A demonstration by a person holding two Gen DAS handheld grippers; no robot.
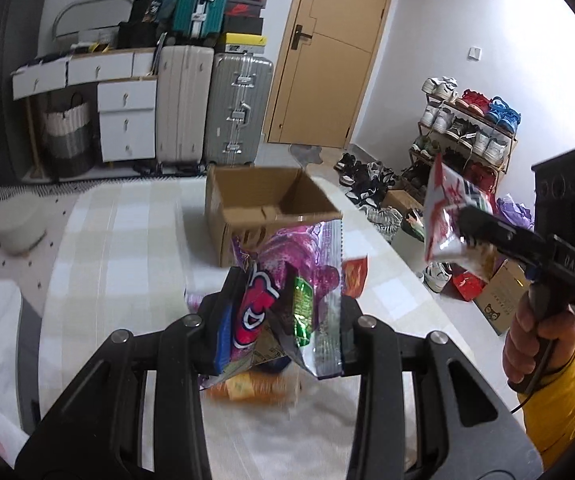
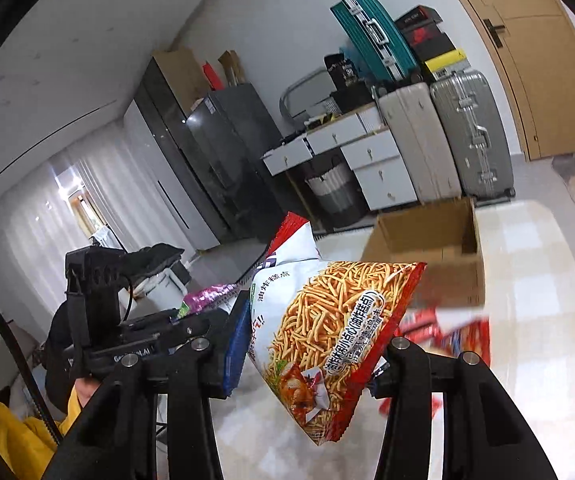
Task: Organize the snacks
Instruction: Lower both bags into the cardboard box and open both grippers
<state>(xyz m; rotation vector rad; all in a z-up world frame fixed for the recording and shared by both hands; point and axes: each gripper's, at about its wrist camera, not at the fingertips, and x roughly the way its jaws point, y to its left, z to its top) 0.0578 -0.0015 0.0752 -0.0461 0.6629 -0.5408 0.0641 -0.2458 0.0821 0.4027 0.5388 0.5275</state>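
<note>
left gripper clamped on purple bag plus a few small packets, right gripper clamped on noodle-snack bag, both bags held above table, open box beyond, loose snacks on table

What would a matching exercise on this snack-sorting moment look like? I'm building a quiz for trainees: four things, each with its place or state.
Things:
1. purple foil snack bag
2. red-and-white bag of fried noodle sticks
3. brown cardboard box
4. grey hard-shell suitcase

Places or states:
A. open-topped, on the checked table
B. clamped in the left gripper
C. upright on the floor beside the door
D. clamped in the right gripper

Pairs: 1-B, 2-D, 3-A, 4-C
</note>
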